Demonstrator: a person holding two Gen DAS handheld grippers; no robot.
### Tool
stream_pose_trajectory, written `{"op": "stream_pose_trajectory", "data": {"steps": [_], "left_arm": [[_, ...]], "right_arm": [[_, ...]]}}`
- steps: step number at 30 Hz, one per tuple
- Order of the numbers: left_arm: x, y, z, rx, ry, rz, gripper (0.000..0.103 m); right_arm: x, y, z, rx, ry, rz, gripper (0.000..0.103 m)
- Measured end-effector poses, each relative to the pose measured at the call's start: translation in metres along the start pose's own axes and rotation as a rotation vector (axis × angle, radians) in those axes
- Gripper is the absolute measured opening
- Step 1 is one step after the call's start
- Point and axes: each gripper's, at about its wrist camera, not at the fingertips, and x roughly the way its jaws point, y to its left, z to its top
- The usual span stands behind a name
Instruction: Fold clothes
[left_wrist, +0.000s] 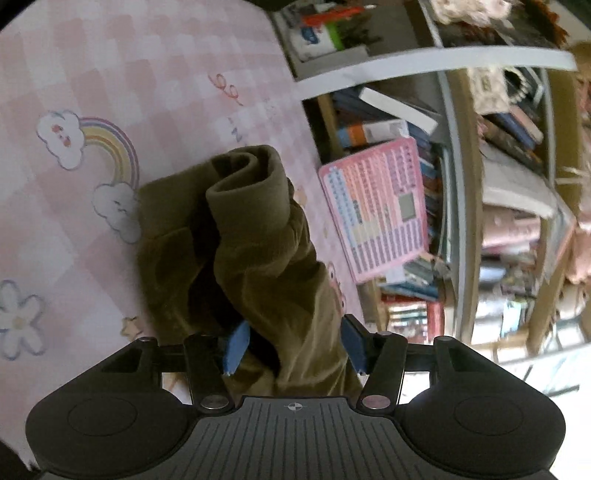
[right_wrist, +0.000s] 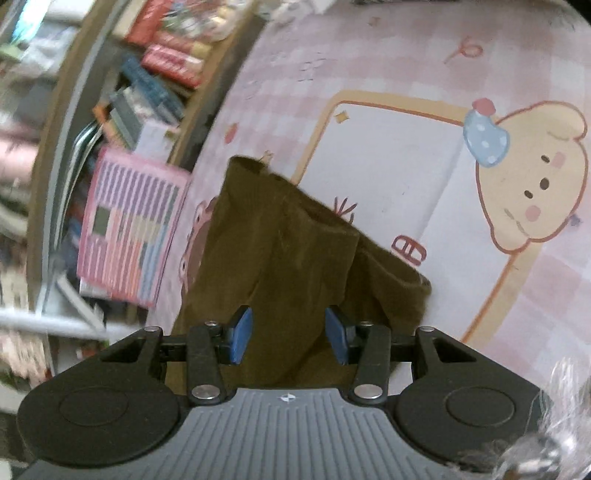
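An olive-brown garment (left_wrist: 255, 236) lies bunched on the pink patterned mat (left_wrist: 110, 74), a rolled cuff end (left_wrist: 240, 177) pointing away from me. My left gripper (left_wrist: 295, 347) stands open, its blue pads (left_wrist: 236, 345) wide apart with a fold of the cloth running between them. In the right wrist view the same garment (right_wrist: 280, 251) spreads flat and wrinkled over the mat (right_wrist: 406, 166). My right gripper (right_wrist: 290, 339) is open too, with the near edge of the cloth between its blue pads (right_wrist: 242, 338). Whether either pad touches the fabric is unclear.
A bookshelf (left_wrist: 461, 184) packed with books borders the mat, with a pink printed board (left_wrist: 376, 206) leaning against it; the board (right_wrist: 129, 225) and shelf (right_wrist: 55, 147) also show left of the right gripper. A grey furry sleeve (right_wrist: 554, 435) sits at the lower right.
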Motion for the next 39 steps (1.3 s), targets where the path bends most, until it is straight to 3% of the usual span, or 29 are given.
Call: {"op": "stream_pose_trajectory", "data": {"steps": [10,19,21,23,25,26,29,34,39], "left_arm": [[0.016,-0.003,0.002,-0.062,-0.056,0.080,0.055],[0.016,-0.006,0.001,-0.071,-0.096,0.098,0.050],[0.018,-0.009,0.001,-0.045,-0.086,0.104,0.041],[0.019,-0.010,0.002,-0.035,-0.086,0.127,0.020],[0.017,-0.012,0.002,-0.025,-0.099,0.145,0.009],[0.015,-0.015,0.002,-0.013,-0.107,0.145,0.007],[0.012,-0.027,0.005,-0.006,-0.129,0.102,0.003],[0.017,-0.067,0.030,0.020,-0.147,-0.048,0.002],[-0.004,-0.097,0.037,0.137,-0.162,-0.176,0.002]], "right_arm": [[0.023,-0.007,0.024,0.076,0.042,-0.044,0.040],[0.024,-0.004,0.023,0.058,0.094,-0.094,0.041],[0.028,-0.003,0.025,0.059,0.096,-0.097,0.040],[0.030,-0.002,0.028,0.051,0.088,-0.100,0.036],[0.031,0.000,0.030,0.039,0.073,-0.102,0.004],[0.030,0.002,0.032,0.027,0.067,-0.094,0.004],[0.028,0.012,0.036,-0.021,0.046,-0.057,0.003],[0.012,0.083,0.060,-0.186,-0.046,0.148,0.002],[-0.045,0.100,0.050,-0.291,-0.158,0.211,0.002]]}}
